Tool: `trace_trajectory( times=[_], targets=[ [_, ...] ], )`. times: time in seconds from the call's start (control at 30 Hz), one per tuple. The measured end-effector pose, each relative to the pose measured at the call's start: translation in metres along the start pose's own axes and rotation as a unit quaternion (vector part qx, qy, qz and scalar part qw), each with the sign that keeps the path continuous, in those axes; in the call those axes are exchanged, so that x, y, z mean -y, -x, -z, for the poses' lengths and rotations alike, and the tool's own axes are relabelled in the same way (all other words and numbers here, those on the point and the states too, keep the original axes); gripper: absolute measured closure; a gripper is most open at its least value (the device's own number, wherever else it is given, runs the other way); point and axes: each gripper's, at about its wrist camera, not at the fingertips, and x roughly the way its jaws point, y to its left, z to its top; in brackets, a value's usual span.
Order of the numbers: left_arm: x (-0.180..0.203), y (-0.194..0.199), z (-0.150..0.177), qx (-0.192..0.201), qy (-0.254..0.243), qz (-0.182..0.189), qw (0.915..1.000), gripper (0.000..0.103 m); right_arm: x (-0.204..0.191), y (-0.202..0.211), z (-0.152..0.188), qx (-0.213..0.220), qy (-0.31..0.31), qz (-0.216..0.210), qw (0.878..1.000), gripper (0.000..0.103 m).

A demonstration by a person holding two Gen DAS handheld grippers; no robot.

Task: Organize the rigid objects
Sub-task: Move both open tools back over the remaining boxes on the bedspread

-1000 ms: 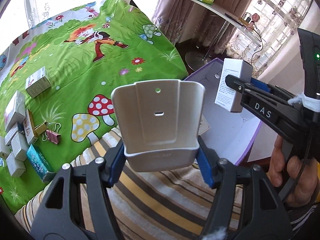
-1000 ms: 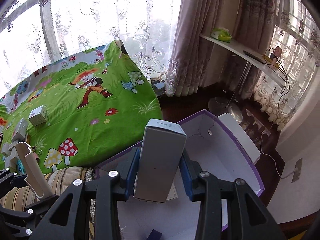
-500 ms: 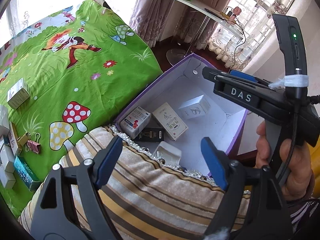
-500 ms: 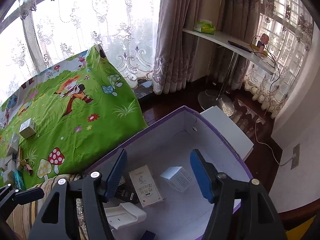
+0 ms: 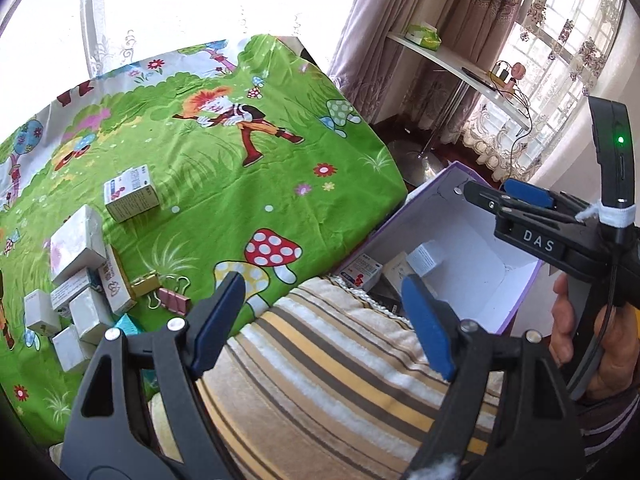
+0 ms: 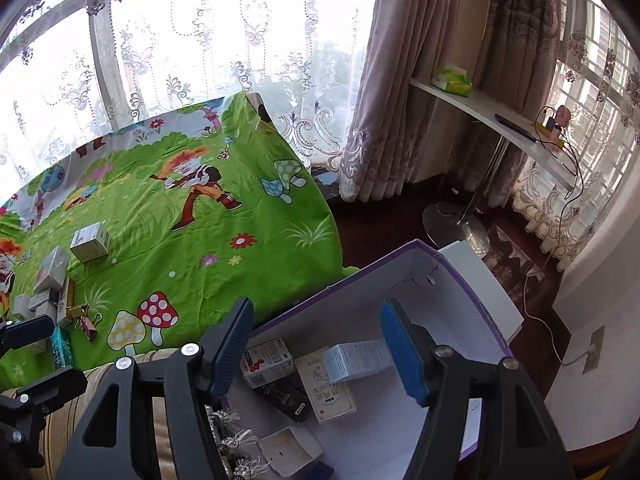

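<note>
A purple cardboard box [image 6: 472,280] with a white inside holds several small cartons, the white tall carton [image 6: 356,360] and the white plastic holder [image 6: 288,450]. It also shows in the left wrist view [image 5: 480,240]. My right gripper [image 6: 320,344] is open and empty above the box. My left gripper [image 5: 324,316] is open and empty over a striped cushion [image 5: 340,368]. Several more small cartons [image 5: 76,248] and binder clips [image 5: 168,296] lie on the green cartoon sheet [image 5: 240,200] at the left.
The right gripper's body and the hand holding it [image 5: 580,320] fill the right of the left wrist view. A white shelf [image 6: 500,120] with small items, curtains and a dark floor lie beyond the box.
Both grippers opened: the left let go of the white plastic holder, the right let go of the tall white carton, and both now lie in the box. The left gripper swung back toward the sheet.
</note>
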Motion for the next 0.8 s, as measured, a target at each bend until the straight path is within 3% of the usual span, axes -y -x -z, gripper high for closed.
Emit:
trace_trajectory(
  times=[0.27,0.5,0.63,0.8],
  targets=[
    [-0.103,0.038,0.006,0.049,0.068,-0.093,0.9922,0.020,-0.055,0.006,-0.022,0.015,0.044,-0.046,0.998,0.036],
    [-0.188,0.054,0.029,0.060,0.156,-0.155,0.9736,0.020,-0.105,0.001,-0.038,0.020,0.082,-0.080,0.993,0.036],
    [-0.213,0.052,0.046,0.060,0.194,-0.153,0.9672,0.020,-0.101,-0.002,-0.047,0.025,0.079,-0.069,0.994,0.036],
    [-0.220,0.038,0.055,0.041,0.202,-0.147,0.9676,0.020,-0.058,-0.014,-0.051,0.015,0.049,-0.028,0.998,0.036]
  ],
)
